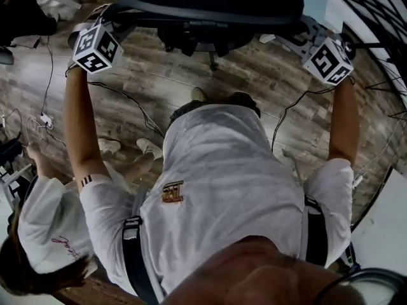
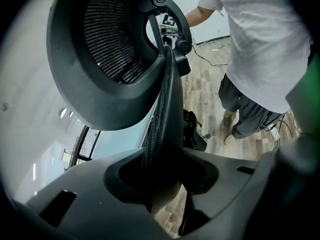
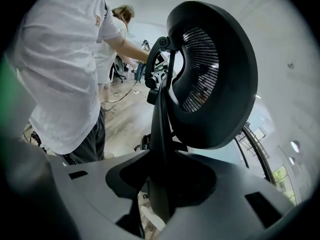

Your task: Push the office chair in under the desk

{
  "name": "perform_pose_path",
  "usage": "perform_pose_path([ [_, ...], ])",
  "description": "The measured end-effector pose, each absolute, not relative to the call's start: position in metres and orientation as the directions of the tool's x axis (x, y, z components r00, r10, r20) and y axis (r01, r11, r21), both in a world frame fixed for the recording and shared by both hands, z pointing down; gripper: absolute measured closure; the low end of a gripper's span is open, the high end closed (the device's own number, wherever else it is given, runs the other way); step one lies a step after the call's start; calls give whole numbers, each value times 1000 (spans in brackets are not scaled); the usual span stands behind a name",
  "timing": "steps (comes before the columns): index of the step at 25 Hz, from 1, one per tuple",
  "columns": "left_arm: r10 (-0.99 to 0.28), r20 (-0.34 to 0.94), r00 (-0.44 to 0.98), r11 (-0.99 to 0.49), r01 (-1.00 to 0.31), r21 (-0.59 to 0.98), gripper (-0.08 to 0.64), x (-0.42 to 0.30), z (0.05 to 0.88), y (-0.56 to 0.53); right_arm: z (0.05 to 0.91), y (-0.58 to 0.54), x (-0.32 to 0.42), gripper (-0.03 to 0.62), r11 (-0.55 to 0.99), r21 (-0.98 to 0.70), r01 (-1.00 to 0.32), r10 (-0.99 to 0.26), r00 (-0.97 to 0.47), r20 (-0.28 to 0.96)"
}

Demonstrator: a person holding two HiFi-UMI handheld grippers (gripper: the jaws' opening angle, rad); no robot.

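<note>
Chair first: one office chair stands on the wood floor straight ahead, with the top rim of its backrest nearest the person. There is bare floor between the two, and cables trail across it. Two tongs are in play: left tongs and right tongs each clamp that rim, one at either end.

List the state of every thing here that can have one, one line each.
office chair, upright on the wood floor, gripped at both sides.
backrest, upright, one side edge in each gripper.
left gripper, shut on one backrest edge.
right gripper, shut on the other backrest edge.
headrest, mounted on its bracket above the backrest.
cable, lying loose on the floor.
</note>
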State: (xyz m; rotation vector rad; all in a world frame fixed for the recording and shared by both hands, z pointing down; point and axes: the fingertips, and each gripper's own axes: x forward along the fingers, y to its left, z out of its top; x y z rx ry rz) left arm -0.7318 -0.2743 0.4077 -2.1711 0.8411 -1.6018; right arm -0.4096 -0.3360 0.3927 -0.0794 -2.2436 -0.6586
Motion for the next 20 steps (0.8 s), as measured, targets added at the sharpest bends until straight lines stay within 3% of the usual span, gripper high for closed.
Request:
perform_pose_path([
  [20, -595, 769, 234, -804, -190, -564, 383, -818, 415, -395, 399, -413, -491, 442, 890, 433, 143, -233, -675, 700],
])
